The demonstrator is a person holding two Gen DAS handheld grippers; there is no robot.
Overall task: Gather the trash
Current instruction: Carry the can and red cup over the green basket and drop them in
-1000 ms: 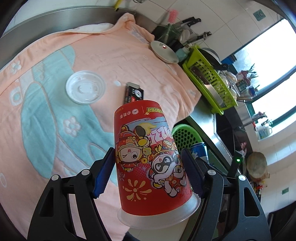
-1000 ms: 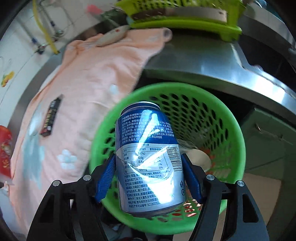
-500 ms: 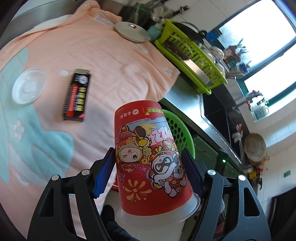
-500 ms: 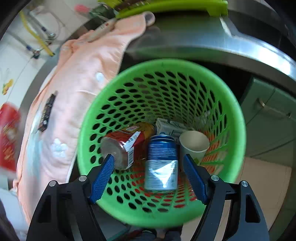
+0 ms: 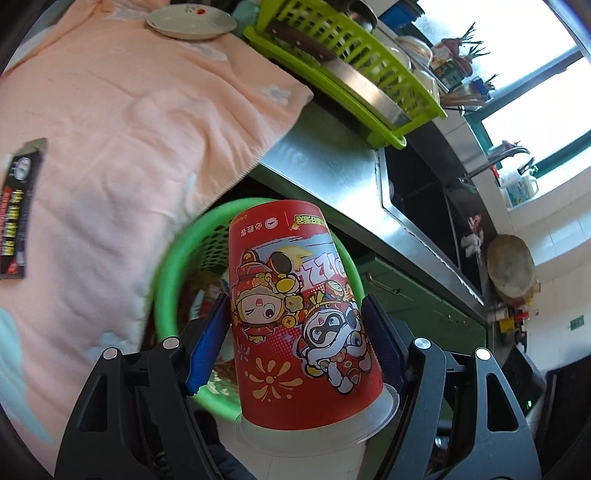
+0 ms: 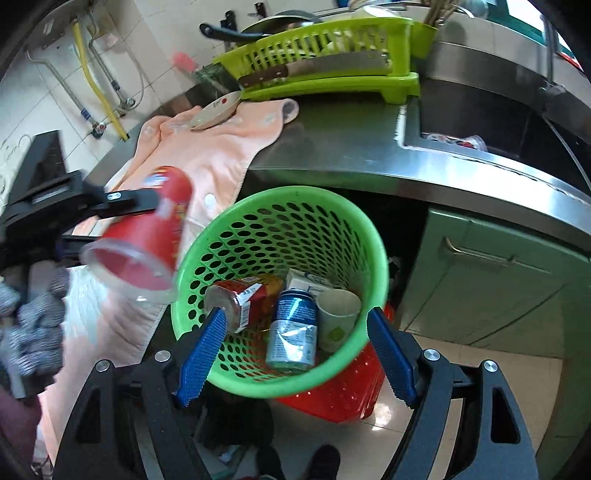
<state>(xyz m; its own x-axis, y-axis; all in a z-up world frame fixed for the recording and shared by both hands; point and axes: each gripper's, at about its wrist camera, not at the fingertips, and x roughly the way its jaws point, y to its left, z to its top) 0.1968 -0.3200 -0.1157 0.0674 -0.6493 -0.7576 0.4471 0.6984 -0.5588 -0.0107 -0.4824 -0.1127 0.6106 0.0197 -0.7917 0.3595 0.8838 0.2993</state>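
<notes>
My left gripper (image 5: 295, 343) is shut on a red cartoon-printed paper cup (image 5: 295, 314), held upside down above the green mesh basket (image 5: 166, 280). In the right wrist view the same cup (image 6: 144, 236) hangs just left of the basket's rim (image 6: 376, 251). My right gripper (image 6: 295, 354) is open and empty over the basket's near edge. In the basket lie a blue can (image 6: 293, 328), a red can (image 6: 243, 299), a white paper cup (image 6: 338, 314) and a small carton (image 6: 304, 282).
A black wrapper (image 5: 18, 206) lies on the peach towel (image 5: 110, 147) covering the counter. A plate (image 5: 192, 22), a lime dish rack (image 5: 351, 74) and a steel sink (image 5: 417, 192) stand along the counter. A red basket (image 6: 343, 395) sits under the green one.
My right gripper opened and dropped the blue can into the basket, then drew back. My left gripper carried the red cup from over the towel to above the basket.
</notes>
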